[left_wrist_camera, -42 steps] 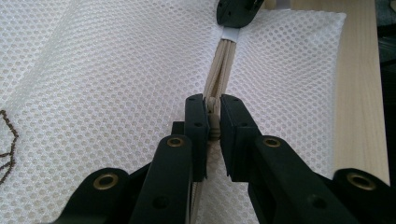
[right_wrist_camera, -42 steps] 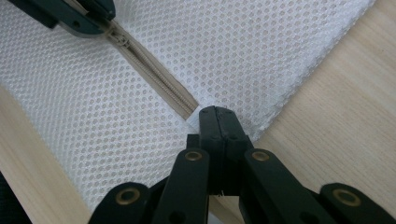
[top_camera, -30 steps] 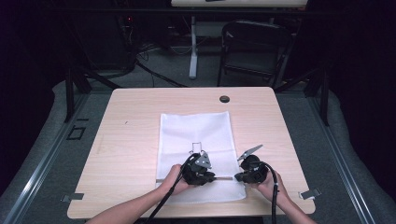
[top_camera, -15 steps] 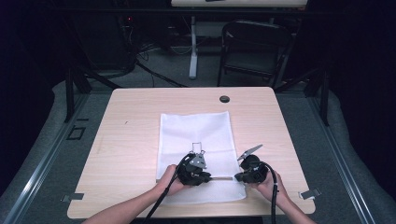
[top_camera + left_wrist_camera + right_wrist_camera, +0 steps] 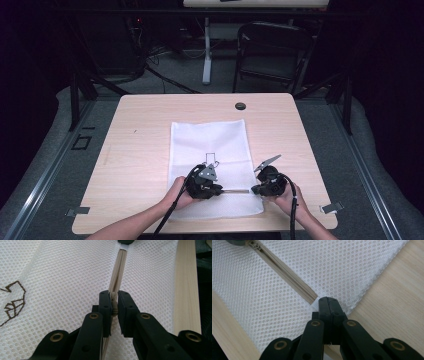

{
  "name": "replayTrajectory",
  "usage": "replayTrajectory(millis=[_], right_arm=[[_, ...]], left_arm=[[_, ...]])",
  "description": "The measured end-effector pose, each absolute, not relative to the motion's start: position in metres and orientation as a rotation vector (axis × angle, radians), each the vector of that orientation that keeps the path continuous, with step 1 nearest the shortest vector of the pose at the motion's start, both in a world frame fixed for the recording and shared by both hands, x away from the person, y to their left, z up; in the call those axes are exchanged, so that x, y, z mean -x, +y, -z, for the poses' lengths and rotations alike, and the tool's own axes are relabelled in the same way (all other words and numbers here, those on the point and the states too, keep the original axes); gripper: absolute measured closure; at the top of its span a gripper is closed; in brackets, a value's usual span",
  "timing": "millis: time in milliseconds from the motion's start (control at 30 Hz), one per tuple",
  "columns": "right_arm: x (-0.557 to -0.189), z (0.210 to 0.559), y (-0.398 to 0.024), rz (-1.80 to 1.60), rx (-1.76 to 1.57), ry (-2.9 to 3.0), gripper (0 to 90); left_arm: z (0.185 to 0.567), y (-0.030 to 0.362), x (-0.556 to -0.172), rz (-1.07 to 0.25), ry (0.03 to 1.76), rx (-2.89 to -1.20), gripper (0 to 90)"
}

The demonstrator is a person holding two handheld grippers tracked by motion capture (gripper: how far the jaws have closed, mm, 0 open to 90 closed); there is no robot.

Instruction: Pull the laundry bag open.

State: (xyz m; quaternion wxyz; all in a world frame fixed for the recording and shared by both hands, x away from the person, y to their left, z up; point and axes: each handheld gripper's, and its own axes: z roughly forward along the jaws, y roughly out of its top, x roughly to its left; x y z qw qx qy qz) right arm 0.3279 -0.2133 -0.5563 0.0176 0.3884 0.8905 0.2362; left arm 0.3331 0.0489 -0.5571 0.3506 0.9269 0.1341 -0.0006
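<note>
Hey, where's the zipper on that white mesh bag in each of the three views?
High view: the zipper runs between the two grippers, near the bag's near edge.
Left gripper view: centre, running up from the jaws.
Right gripper view: diagonal from upper left to the jaws.
Shared landmark: the white mesh bag.

Light falls from above onto the table [image 5: 150, 130], which stands bright and evenly lit, while the room beyond its far edge sinks into near black. The white mesh bag [image 5: 210, 145] is close to washed out in the high view (its weave is lost there). That view is soft and slightly grainy. Both gripper views are sharp on the mesh; the black jaws at the bottom are a little soft, with faint sheen on their rivets.
</note>
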Motion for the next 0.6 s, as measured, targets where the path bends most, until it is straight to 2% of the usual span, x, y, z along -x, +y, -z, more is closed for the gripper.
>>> replayTrajectory(millis=[600], right_arm=[[-0.325,0.555,-0.21,-0.712,-1.231,2.753,90.0]], left_arm=[[0.557,0.062,-0.333,0.001,0.346,-2.411,82.3]])
